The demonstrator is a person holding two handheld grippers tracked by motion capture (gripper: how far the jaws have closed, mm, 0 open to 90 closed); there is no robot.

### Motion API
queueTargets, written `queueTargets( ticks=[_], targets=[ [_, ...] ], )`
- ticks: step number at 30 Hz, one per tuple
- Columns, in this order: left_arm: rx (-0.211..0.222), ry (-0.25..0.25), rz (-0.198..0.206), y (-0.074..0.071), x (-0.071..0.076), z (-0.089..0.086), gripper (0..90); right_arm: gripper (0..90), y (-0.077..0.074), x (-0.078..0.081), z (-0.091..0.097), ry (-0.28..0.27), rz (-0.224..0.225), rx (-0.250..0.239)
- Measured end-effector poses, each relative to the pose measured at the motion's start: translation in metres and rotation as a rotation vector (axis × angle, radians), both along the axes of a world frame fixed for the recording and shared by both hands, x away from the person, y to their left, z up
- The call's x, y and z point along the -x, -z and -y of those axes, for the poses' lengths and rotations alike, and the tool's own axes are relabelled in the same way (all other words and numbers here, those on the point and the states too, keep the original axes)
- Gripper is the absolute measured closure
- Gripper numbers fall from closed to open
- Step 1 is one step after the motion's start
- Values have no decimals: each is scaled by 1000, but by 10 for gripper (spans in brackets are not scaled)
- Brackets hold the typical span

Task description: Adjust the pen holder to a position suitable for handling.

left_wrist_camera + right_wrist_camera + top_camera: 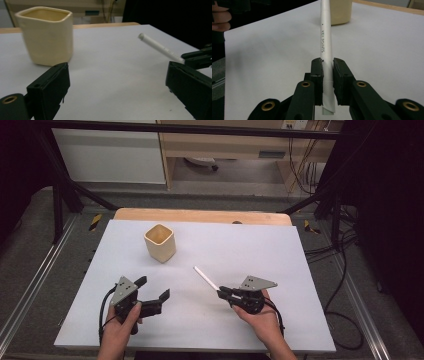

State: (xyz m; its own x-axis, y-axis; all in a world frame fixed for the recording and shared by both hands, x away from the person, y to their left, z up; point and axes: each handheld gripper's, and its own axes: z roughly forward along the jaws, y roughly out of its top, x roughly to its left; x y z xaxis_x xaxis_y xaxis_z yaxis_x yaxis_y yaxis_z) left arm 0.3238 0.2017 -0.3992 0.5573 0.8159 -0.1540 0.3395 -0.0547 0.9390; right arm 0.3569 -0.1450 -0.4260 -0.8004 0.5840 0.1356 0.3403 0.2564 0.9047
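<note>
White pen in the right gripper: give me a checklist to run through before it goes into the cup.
1. Grip: right gripper is shut on the white pen, both pads pressing its shaft. Ok.
2. Hold point: the jaws clamp near one end, so most of the pen sticks out ahead. Ok.
3. Cup stands upright, mouth open. Ok.
4. Inside of the cup: looks empty in the high view, but the bottom is hidden. Cannot tell.
5. Path: bare white table top between the pen tip and the cup. Ok.
6. Left gripper is open, holds nothing and sits short of the cup. Ok.
</note>
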Motion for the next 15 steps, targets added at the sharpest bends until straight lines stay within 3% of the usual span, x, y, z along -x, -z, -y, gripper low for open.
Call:
queueTargets(
  ticks=[4, 9, 12, 15],
  targets=[
    [0, 35, 3, -5, -7, 17, 56, 789, -3, 1, -2, -2, 10, -15],
    [63, 65, -25, -10, -16, 30, 55, 789, -5, 2, 1, 7, 16, -34],
    [73, 67, -17, -13, -19, 34, 56, 790, -5, 2, 2, 12, 16, -49],
    [111, 84, -49, -15, -21, 40, 50, 789, -6, 2, 2, 7, 13, -62]
  ],
)
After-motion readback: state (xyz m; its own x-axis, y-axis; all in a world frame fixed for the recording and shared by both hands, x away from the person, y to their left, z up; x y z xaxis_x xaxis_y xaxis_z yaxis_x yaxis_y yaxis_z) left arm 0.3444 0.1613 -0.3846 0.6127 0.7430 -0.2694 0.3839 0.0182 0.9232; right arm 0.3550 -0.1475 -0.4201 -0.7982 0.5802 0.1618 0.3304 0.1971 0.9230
